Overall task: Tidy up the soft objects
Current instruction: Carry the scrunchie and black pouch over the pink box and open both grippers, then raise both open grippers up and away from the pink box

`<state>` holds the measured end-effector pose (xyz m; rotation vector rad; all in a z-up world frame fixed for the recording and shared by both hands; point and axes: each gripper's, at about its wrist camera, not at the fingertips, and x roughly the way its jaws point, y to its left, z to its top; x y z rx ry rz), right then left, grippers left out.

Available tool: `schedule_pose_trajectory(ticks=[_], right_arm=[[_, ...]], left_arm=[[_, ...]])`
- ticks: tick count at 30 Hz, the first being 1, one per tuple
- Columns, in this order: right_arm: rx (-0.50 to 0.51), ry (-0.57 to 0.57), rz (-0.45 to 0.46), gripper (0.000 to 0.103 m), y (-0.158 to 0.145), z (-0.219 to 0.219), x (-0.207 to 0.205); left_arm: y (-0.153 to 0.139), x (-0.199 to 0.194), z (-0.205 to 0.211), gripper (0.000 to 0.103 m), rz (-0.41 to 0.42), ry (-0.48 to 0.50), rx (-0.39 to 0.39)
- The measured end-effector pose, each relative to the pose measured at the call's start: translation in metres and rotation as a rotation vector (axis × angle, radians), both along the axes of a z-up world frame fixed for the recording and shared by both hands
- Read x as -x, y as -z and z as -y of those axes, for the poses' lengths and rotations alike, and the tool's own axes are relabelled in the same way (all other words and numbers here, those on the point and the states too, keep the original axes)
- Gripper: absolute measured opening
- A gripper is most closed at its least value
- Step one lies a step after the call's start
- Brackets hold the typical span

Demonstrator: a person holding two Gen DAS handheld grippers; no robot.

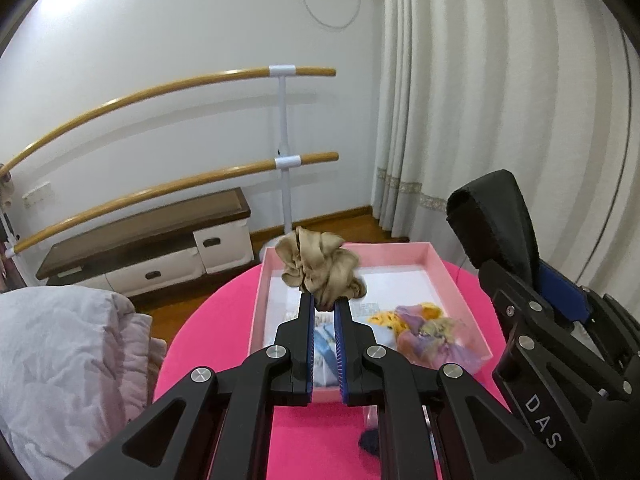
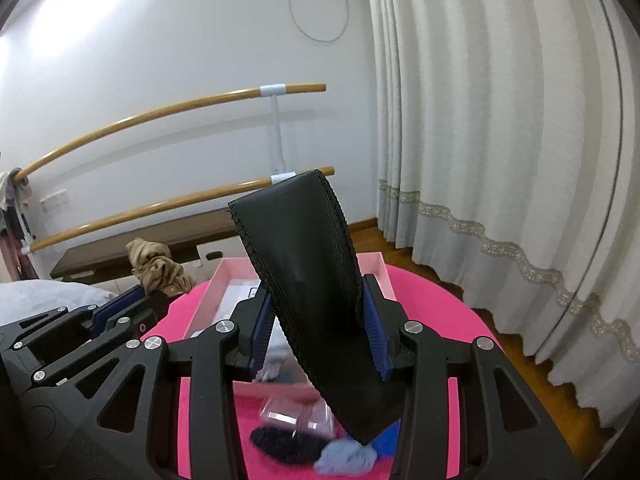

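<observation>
My left gripper is shut on a beige satin scrunchie, held up over the far left part of a pale pink box on the round pink table. In the right wrist view the same scrunchie shows at the left, above the left gripper. My right gripper is shut on a black leather pouch that stands up between its pads. The pouch also shows at the right of the left wrist view. A pastel scrunchie and a yellow one lie in the box.
On the table near me lie a clear pouch, a dark scrunchie and a light blue one. A grey quilt lies left of the table. Behind stand wooden bars, a low cabinet and curtains.
</observation>
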<state>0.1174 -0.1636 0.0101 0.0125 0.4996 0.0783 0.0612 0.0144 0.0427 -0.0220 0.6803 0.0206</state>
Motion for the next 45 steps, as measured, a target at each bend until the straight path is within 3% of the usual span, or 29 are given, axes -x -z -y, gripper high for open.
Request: schedule_pose_trajectory(ticks=[6,15,17,18,19,21,25,29,39,45], right_arm=[[0.033,-0.004,-0.045,0.039,0.017,-0.001,-0.047],[0.023,-0.022,-0.16,0.041,0.045,0.0,-0.102],[0.0,-0.028,-0.189,0.044,0.052,0.005,-0.109],[-0.007,-0.03,-0.2,0.046,0.055,0.007,-0.112],[-0.006,-0.029,-0.203,0.051,0.056,0.01,-0.115],[0.002,-0.019,-0.208,0.06,0.059,0.013,-0.119],[0.026,0.008,-0.206,0.082,0.061,0.021,-0.121],[0.024,0.024,-0.223,0.091,0.062,0.023,-0.121],[0.032,0.059,-0.27,0.091,0.065,0.029,-0.128],[0.028,0.066,-0.276,0.091,0.064,0.029,-0.124]], left_arm=[[0.02,-0.073,0.001,0.007,-0.073,-0.031,-0.038],[0.043,-0.157,0.005,0.008,-0.159,0.003,-0.048],[0.045,-0.169,0.002,0.014,-0.173,0.0,-0.047],[0.047,-0.176,0.003,0.027,-0.178,0.002,-0.056],[0.047,-0.179,0.001,0.048,-0.18,0.0,-0.065],[0.049,-0.185,0.001,0.068,-0.171,-0.019,-0.095],[0.057,-0.199,0.001,0.087,-0.174,-0.057,-0.127],[0.066,-0.211,0.0,0.088,-0.201,-0.067,-0.104],[0.074,-0.221,0.003,0.091,-0.223,-0.086,-0.111],[0.068,-0.195,-0.003,0.093,-0.223,-0.083,-0.101]])
